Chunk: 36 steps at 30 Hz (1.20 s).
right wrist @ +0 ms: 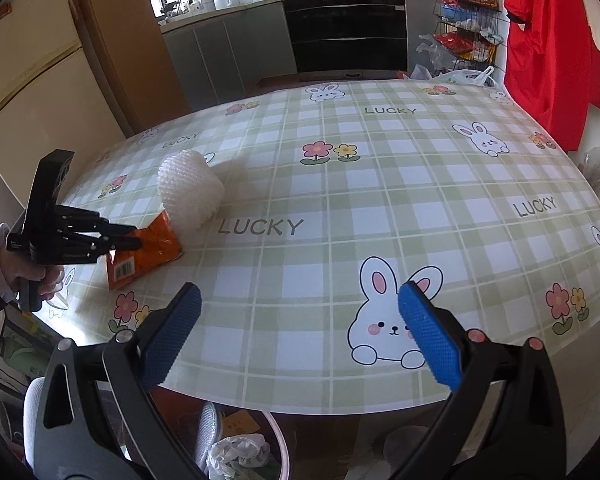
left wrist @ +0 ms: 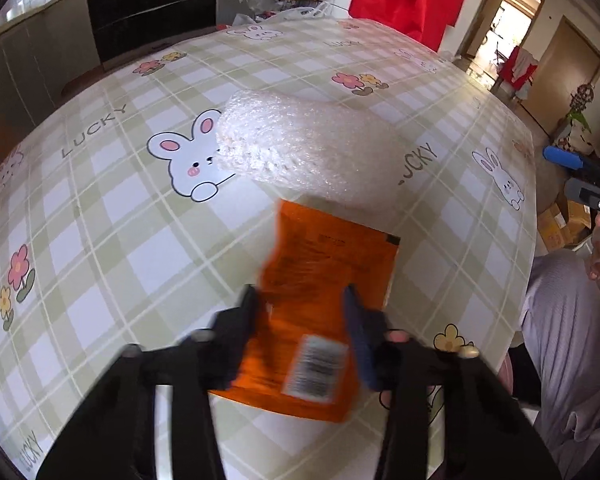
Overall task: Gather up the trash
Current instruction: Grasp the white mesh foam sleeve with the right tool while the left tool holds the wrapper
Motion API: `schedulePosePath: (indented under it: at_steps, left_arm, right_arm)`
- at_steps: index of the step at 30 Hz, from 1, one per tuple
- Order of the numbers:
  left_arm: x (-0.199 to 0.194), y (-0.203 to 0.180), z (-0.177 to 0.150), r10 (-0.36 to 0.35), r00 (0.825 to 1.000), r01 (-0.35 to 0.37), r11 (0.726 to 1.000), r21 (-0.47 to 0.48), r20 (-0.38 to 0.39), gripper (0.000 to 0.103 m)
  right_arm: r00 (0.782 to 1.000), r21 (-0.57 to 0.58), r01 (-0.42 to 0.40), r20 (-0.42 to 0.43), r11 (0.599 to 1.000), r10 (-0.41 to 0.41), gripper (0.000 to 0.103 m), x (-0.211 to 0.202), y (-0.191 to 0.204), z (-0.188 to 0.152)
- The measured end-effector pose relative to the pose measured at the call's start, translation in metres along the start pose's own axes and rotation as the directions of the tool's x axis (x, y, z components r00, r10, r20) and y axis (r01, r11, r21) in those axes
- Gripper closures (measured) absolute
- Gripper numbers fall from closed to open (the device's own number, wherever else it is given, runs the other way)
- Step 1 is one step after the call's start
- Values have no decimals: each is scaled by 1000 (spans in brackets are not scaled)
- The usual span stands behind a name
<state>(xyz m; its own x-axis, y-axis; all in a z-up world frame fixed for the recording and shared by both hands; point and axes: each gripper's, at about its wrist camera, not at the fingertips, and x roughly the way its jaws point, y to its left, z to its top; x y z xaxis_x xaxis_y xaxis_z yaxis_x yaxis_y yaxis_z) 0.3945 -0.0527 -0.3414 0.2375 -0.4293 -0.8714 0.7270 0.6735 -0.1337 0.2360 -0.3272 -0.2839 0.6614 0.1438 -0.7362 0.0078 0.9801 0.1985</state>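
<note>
- Left wrist view: left gripper [left wrist: 300, 300] sits low over the table [left wrist: 100, 240], fingers either side of an orange packet [left wrist: 320, 280].
- Packet lies flat on the green plaid cloth, barcode label toward the camera, far end blurred.
- Left fingers [left wrist: 248, 312] partly apart, both at the packet's side edges; whether they actually pinch it is not clear from this view.
- Bubble-wrap roll [left wrist: 292, 148] lies on the table just past the packet's far end, partly over a printed rabbit.
- Right gripper [left wrist: 580, 176] shows at the right edge, off the table side, blue pad visible.
- Right wrist view: right gripper [right wrist: 300, 332] hovers over the near table [right wrist: 380, 184] edge, blue pads [right wrist: 428, 340] wide apart, nothing between them.
- Same view, left side: left gripper [right wrist: 128, 240] tips are at the orange packet [right wrist: 148, 252]; the packet's barcode end tilts up slightly off the cloth.
- Bubble-wrap roll [right wrist: 190, 192] touches the packet's far end.
- White plastic bag [right wrist: 240, 452] sits below the table edge, near the floor.
- Red garment [right wrist: 552, 40] hangs at right.
</note>
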Motion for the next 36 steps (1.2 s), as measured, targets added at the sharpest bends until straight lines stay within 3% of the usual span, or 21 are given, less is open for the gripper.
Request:
schedulePosePath:
  at_steps: [10, 13, 19, 23, 26, 29, 32, 36]
  left_arm:
    - [-22, 19, -41, 9, 998, 3, 985, -175, 69, 87]
    - [-30, 21, -47, 73, 992, -46, 969, -241, 104, 90]
    - [-66, 36, -73, 133, 960, -15, 905, -426, 247, 91]
    - [-89, 32, -87, 188, 940, -29, 876, -482, 285, 91]
    - [-109, 40, -101, 218, 927, 2, 811, -584, 306, 91]
    - [-128, 42, -113, 271, 902, 8, 767, -642, 336, 91]
    - [-144, 35, -122, 341, 874, -37, 759, -651, 347, 91]
    - [-153, 25, -136, 374, 859, -54, 747, -663, 351, 91]
  right_arm:
    - [1000, -70, -16, -19, 997, 15, 6, 9, 27, 8]
    - [999, -96, -29, -27, 995, 26, 6, 13, 37, 11]
    - [995, -204, -90, -52, 975, 81, 6, 37, 65, 43]
    - [994, -321, -108, -61, 941, 94, 6, 69, 95, 72]
    - [991, -432, -128, -97, 893, 96, 6, 99, 123, 84]
    - [992, -484, -99, -116, 869, 48, 7, 129, 140, 90]
    - [989, -501, -65, -147, 863, -10, 17, 154, 148, 94]
    - [974, -464, -61, -220, 884, -48, 20, 175, 150, 94]
